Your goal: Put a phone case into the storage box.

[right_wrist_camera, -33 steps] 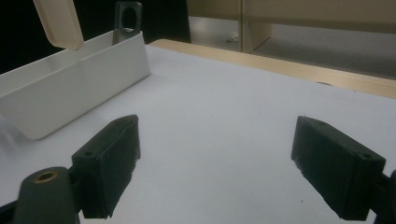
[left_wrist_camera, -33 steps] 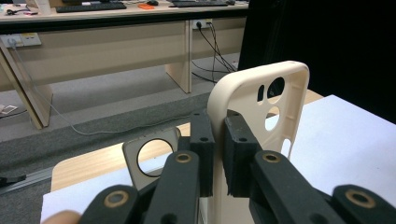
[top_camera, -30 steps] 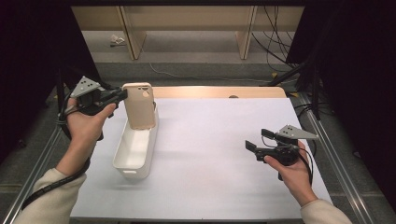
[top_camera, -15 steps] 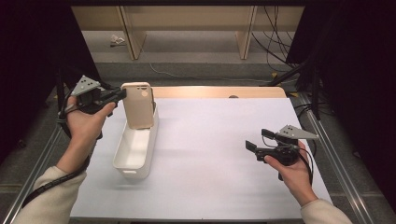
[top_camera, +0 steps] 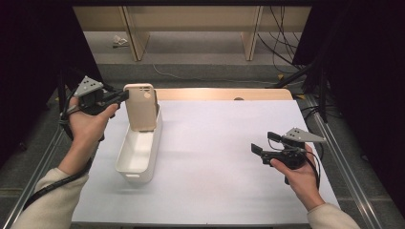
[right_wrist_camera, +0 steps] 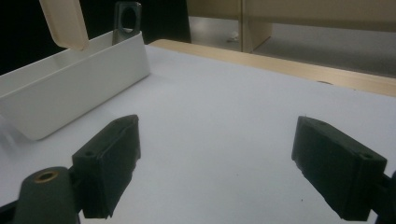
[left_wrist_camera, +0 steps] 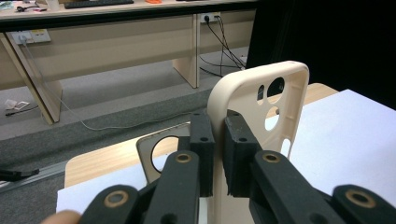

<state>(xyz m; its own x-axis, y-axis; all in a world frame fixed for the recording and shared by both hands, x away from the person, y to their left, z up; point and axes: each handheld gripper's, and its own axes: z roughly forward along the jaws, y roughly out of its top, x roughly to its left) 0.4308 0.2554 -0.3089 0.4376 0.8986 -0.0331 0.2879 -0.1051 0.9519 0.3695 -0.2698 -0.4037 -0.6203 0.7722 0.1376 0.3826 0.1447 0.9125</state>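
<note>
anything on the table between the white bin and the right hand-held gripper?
Nothing. In the high view the white table cover is bare from the white bin to the right hand-held gripper; the right gripper view shows the same.

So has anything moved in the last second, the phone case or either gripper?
Nothing has visibly changed. The left gripper still grips the beige phone case upright over the far end of the white bin, and the right gripper still hovers open above the white table.
</note>
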